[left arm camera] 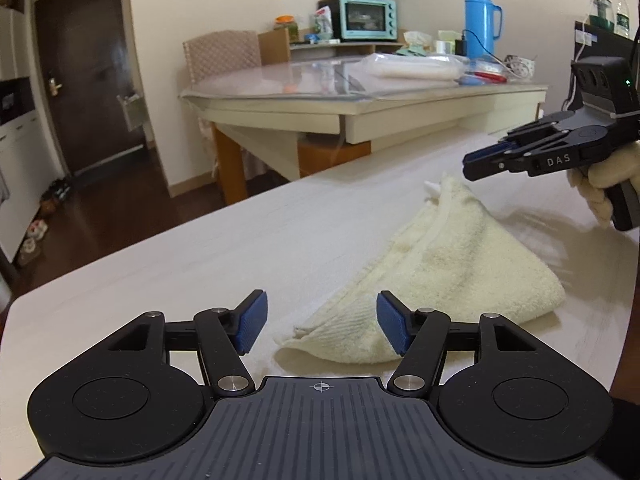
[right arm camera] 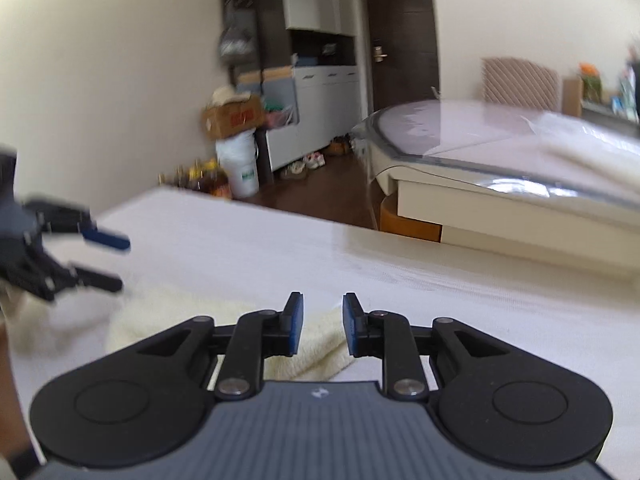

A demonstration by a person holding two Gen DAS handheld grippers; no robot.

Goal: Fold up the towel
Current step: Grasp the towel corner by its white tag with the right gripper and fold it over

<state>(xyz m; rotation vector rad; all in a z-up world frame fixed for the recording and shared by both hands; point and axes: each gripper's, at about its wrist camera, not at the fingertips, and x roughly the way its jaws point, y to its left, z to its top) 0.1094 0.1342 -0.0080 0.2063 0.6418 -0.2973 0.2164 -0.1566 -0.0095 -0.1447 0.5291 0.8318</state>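
Observation:
A cream towel [left arm camera: 452, 264] lies folded into a rough triangle on the white table [left arm camera: 200, 264]. My left gripper [left arm camera: 320, 326] is open and empty, its blue pads [left arm camera: 252, 322] just above the towel's near corner. My right gripper [left arm camera: 470, 162] hovers above the towel's far tip, seen side-on in the left wrist view. In the right wrist view the right gripper [right arm camera: 320, 326] is open with nothing between the pads, and the towel [right arm camera: 240, 320] lies below it. The left gripper [right arm camera: 116, 260] shows there at the left, open and blurred.
A second table [left arm camera: 360, 96] with a glass top stands behind, carrying a blue thermos [left arm camera: 480, 20], a teal toaster oven [left arm camera: 366, 18] and clutter. A chair [left arm camera: 222, 54] and dark door [left arm camera: 84, 80] are at the back left. Boxes and bottles [right arm camera: 224, 152] sit on the floor.

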